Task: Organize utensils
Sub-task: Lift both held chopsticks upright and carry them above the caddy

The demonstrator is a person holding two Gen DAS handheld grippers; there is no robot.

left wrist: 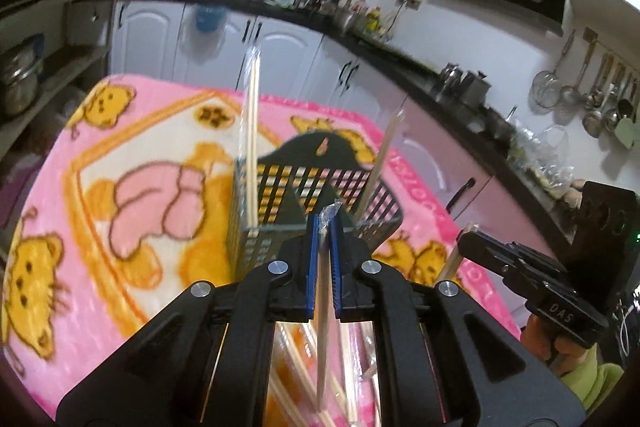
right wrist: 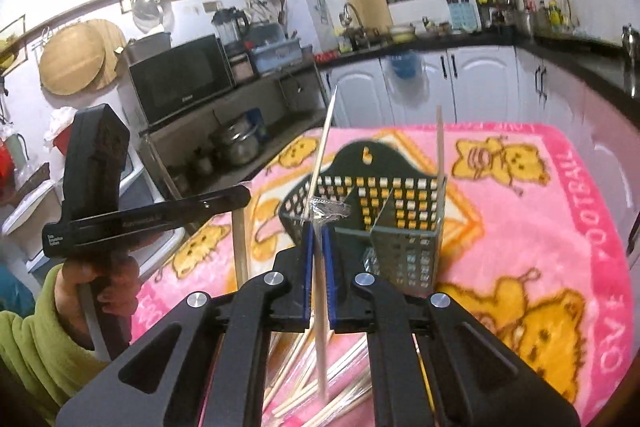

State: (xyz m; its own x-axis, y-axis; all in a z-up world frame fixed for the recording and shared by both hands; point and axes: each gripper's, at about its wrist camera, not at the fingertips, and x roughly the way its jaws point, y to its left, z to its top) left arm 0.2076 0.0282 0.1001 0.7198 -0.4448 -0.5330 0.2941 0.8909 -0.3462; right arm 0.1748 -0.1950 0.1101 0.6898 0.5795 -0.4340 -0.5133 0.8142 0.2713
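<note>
Pink blanket (left wrist: 132, 147), basket (left wrist: 304, 195) mid-blanket, edges bare

Left gripper (left wrist: 325, 227) clamped tight, angled downward. Right gripper (right wrist: 318, 231) likewise clamped, angled downward. Green sleeve (right wrist: 32, 339) on left arm.

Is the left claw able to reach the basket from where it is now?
Probably yes: the basket stands just ahead of the left claw, nothing between. But the claw is shut on wrapped chopsticks, so it cannot grasp the basket.
</note>
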